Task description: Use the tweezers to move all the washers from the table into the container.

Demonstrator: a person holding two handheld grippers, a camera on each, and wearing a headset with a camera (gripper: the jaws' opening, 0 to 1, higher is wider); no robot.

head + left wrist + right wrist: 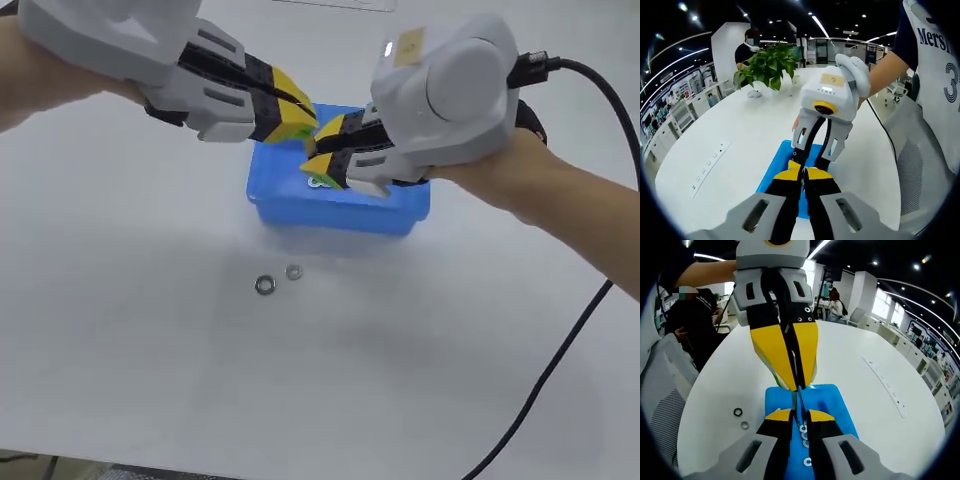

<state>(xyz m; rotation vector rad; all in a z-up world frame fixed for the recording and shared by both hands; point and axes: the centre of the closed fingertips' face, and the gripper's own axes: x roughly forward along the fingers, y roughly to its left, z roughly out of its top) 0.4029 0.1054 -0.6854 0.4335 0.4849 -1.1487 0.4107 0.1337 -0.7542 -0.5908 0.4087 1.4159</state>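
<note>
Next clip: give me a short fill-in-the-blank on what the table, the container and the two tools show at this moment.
1. Outside the container, ___ washers lie on the white table.
2. The container's colour is ___.
3. The right tool, shut on thin tweezers, is tip to tip with the left tool above the ___.

Missing words: two; blue; container.
</note>
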